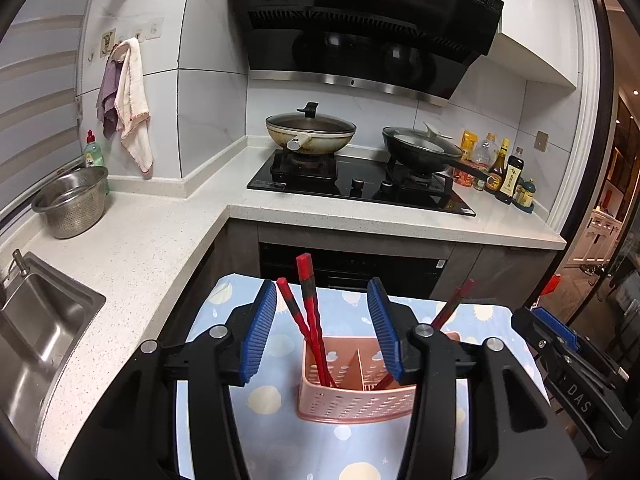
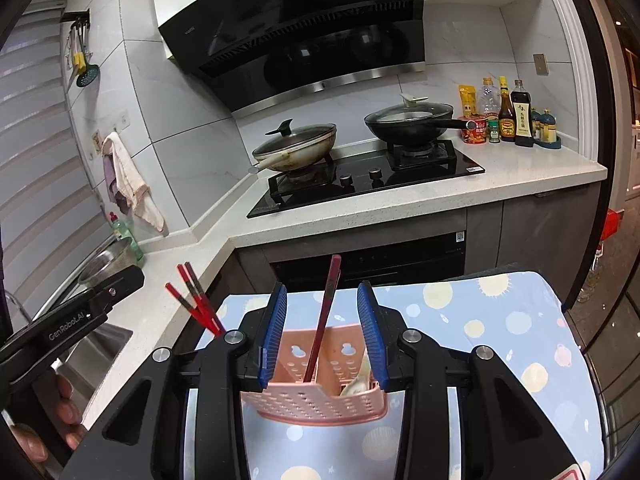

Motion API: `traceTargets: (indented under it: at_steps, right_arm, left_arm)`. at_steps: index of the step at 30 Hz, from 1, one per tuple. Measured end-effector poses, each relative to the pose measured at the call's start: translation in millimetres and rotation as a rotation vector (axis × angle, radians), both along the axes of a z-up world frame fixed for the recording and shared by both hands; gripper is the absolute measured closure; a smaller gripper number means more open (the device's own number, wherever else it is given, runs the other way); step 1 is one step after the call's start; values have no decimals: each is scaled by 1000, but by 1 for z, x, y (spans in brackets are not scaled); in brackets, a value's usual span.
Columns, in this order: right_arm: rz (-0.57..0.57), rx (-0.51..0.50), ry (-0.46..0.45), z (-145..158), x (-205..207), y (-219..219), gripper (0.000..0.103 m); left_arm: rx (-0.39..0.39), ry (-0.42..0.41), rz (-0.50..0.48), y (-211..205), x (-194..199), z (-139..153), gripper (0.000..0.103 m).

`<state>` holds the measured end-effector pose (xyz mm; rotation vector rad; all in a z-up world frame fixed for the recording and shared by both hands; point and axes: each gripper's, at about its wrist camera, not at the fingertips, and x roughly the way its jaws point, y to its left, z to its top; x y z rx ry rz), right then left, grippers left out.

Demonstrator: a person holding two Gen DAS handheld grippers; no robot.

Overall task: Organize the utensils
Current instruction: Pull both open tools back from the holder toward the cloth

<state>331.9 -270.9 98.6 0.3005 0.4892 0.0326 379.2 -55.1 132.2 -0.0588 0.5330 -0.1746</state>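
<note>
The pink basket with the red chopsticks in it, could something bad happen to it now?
Maybe. The chopsticks lean out tall from the pink basket, so an open gripper moving in might knock them or tip the basket. The basket sits on a cloth, which might slide if pushed.

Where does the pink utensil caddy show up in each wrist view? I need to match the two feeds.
Left wrist view: the pink utensil caddy sits bottom centre, between the open left gripper fingers, red chopsticks standing in it.
Right wrist view: the caddy is bottom centre, between the open right gripper fingers.
Shared landmark: the cream wok on the stove's left burner.
</note>
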Motion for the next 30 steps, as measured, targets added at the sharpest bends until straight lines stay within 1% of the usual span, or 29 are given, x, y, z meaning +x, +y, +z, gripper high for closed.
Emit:
traceTargets:
  at_steps: [3, 9, 12, 17, 23, 27, 30]
  right_arm:
    - [12, 5, 7, -1, -10, 4, 67]
    - [30, -3, 25, -6, -36, 12, 67]
    - [40, -24, 30, -9, -52, 18, 67]
    - [60, -24, 62, -20, -83, 25, 67]
    - [69, -25, 113, -41, -122, 30, 67]
    - [70, -60, 153, -60, -151, 34, 67]
    - [74, -65, 199, -79, -174, 36, 67]
  left_arm:
    - [5, -2, -1, 0, -9, 1, 57]
    - [25, -4, -9, -1, -32, 1, 53]
    - [28, 8, -13, 2, -45, -1, 52]
    - [31, 35, -10, 6, -67, -11, 52]
    - [43, 91, -24, 11, -102, -36, 52]
    - [46, 143, -31, 15, -129, -63, 51]
    - [48, 191, -43, 18, -145, -84, 51]
